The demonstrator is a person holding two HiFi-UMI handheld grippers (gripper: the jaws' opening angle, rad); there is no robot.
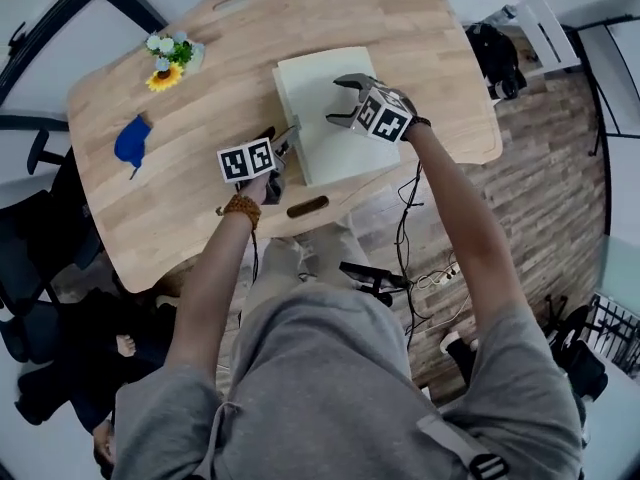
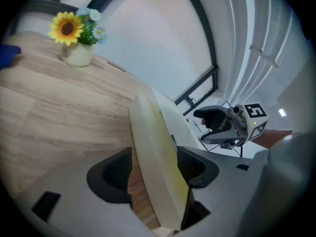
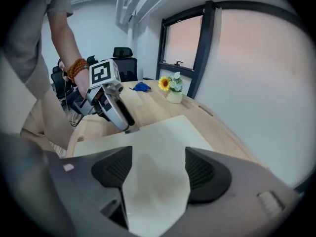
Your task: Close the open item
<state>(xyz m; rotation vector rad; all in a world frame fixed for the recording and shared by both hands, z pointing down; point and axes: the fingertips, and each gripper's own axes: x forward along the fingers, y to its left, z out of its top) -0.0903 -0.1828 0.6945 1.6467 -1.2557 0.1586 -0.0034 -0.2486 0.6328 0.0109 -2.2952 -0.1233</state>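
Note:
A pale cream book (image 1: 335, 118) lies flat with its cover down on the wooden table (image 1: 180, 218). My left gripper (image 1: 285, 148) is at the book's near left corner. In the left gripper view its jaws straddle the book's thick edge (image 2: 153, 152), and both pads sit against it. My right gripper (image 1: 343, 100) hovers over the book's middle with its jaws wide apart. In the right gripper view only the cream cover (image 3: 158, 142) shows below the open pads, with nothing held. That view also shows the left gripper (image 3: 123, 120) at the book's far edge.
A small vase with a sunflower (image 1: 170, 60) and a blue thing (image 1: 132, 140) stand at the table's far left. A slot handle (image 1: 307, 206) is cut near the front edge. Black office chairs (image 1: 40, 258) stand to the left, and cables lie on the floor (image 1: 420, 268).

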